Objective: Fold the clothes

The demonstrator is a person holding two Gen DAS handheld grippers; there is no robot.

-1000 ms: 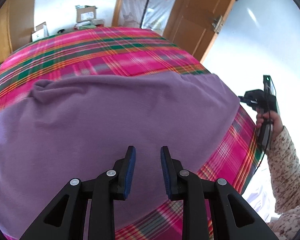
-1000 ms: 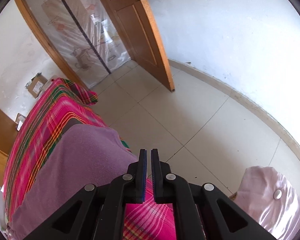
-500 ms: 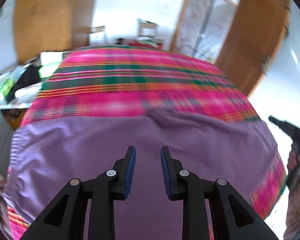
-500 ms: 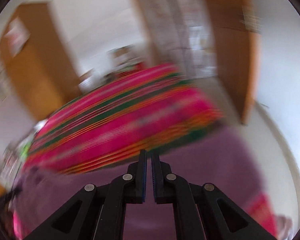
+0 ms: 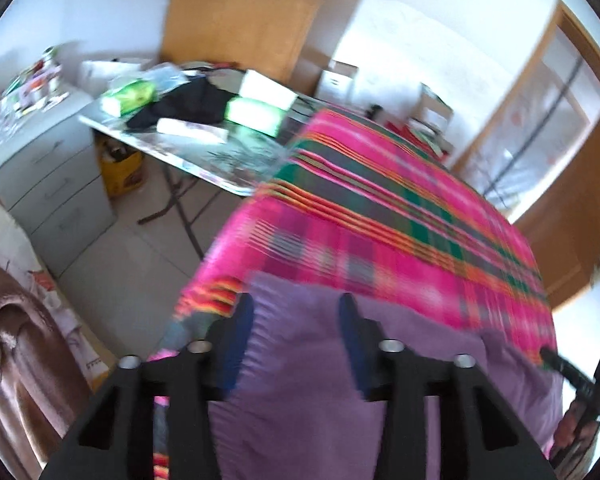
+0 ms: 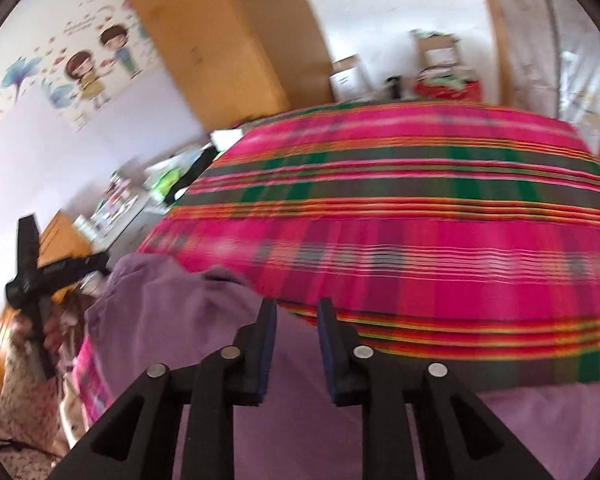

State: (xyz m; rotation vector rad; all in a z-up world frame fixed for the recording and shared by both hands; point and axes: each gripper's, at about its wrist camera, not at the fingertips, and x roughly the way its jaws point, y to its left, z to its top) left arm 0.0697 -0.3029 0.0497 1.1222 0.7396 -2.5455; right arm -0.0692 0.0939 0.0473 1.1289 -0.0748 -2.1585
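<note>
Left wrist view looks down over the near left corner of a bed covered by a pink, green and orange plaid blanket (image 5: 380, 216). A purple garment (image 5: 300, 400) lies spread along the near edge of that bed, its ribbed corner reaching almost to the left edge. The left gripper (image 5: 296, 312) hangs above this corner; its jaws have just been opening and now stand well apart, with the purple cloth seen in the gap below them and nothing pinched between the blue pads. Beyond the left edge of the bed stands a cluttered folding table (image 5: 204, 160), and a grey drawer cabinet (image 5: 52, 184) sits further left.

Right wrist view faces across the bed from the same near edge. The right gripper (image 6: 296, 308) is poised over the purple garment (image 6: 172, 320), close to where the cloth's far hem meets the plaid blanket (image 6: 420, 240). Its jaws have also just been opening and show a modest gap with no cloth clamped between them. At the left of this view a hand (image 6: 52, 328) in a floral sleeve grips the handle of the other tool. Both pictures are blurred.
</note>
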